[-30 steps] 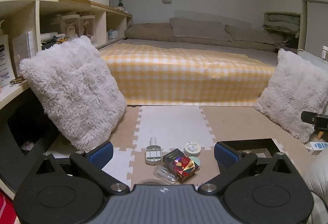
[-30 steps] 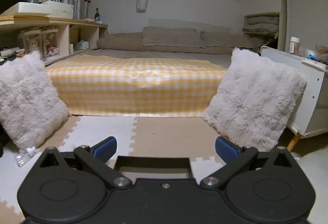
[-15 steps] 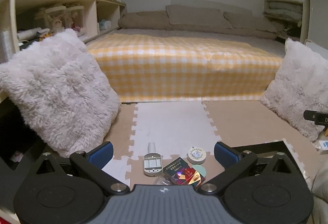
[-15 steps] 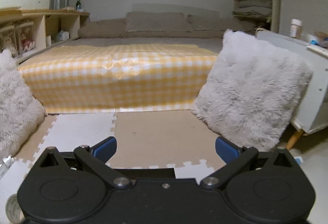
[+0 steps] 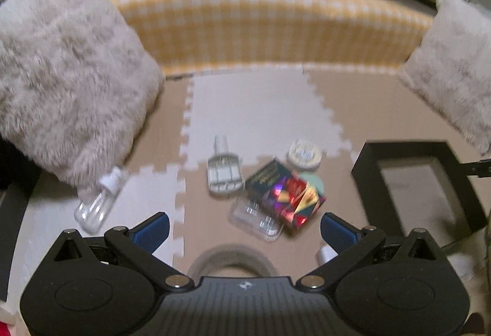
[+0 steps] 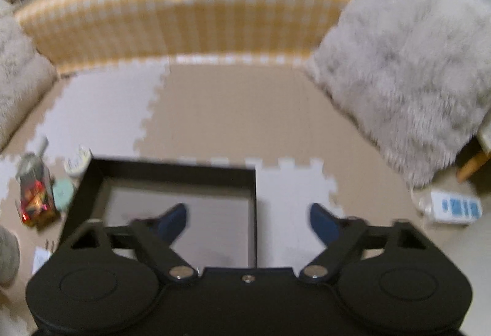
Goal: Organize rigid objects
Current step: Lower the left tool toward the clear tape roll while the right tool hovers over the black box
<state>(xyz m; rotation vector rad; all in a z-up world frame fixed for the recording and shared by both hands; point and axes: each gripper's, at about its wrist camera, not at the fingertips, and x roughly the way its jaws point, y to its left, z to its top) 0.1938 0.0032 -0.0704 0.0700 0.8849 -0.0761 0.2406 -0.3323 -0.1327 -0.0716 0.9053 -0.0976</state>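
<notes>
Now L hand-held gripper (image 5: 244,228) spread, empty, above colourful box (image 5: 287,199) on floor mat; R hand-held gripper (image 6: 248,222) closing, nothing between, straddling black tray (image 6: 172,170) right edge; bare mat beyond.

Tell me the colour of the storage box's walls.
Black; the storage box shows best in the right wrist view.

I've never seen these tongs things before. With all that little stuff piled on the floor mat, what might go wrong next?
The colourful box lies on top of a clear plastic case, so lifting one may drag or flip the other.

The right tongs are closing with the black tray's wall between their fingers; they might catch or shove the tray.

The clear bottle lies on its side beside the fluffy cushion and could roll if nudged.
</notes>
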